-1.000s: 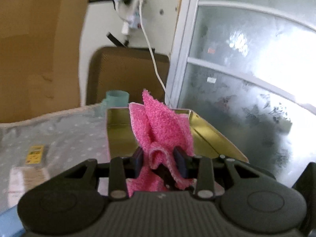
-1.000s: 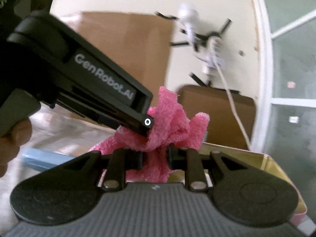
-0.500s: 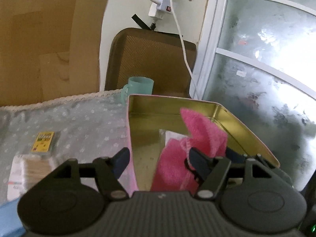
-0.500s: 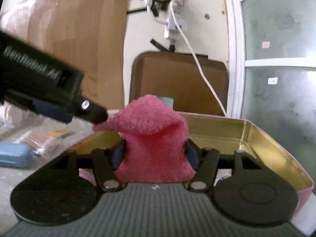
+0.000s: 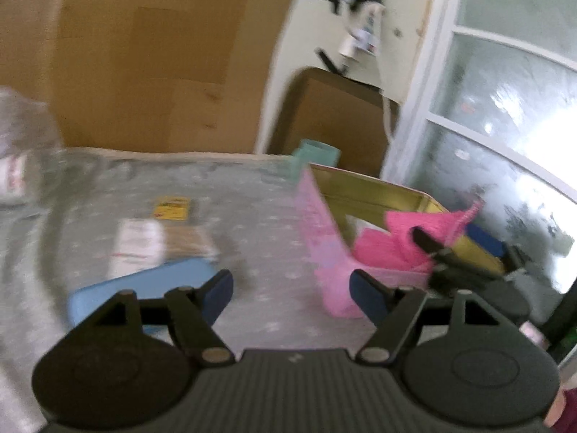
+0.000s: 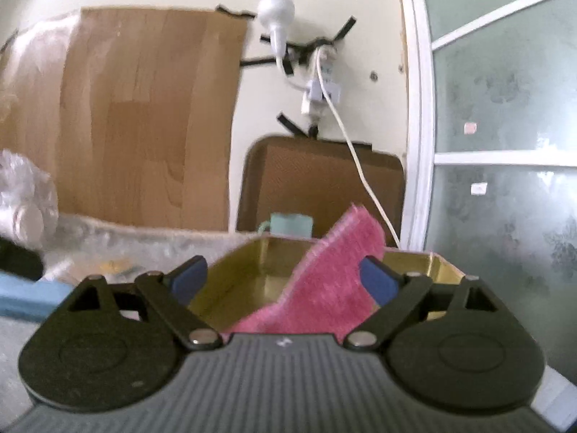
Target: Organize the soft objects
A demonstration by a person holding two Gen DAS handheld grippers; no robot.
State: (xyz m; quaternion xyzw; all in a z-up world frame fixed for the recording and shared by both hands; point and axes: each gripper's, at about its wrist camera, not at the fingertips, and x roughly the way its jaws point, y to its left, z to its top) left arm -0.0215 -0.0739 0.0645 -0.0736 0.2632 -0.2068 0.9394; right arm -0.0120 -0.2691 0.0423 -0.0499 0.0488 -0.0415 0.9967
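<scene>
A pink fluffy cloth lies in a pink tin box with a gold inside at the right of the grey dotted bed cover. My left gripper is open and empty, drawn back to the left of the box. My right gripper is open over the box; the cloth stands up between its jaws, close to the right finger, not clamped. In the left wrist view the right gripper's fingers sit at the box over the cloth.
A blue flat case, a packet of sticks and a yellow card lie on the cover left of the box. A teal cup stands behind the box. A brown chair back and frosted glass door are beyond.
Both grippers opened and let go of the pink cloth, which dropped into the box. My left gripper then pulled back and to the left, away from the box.
</scene>
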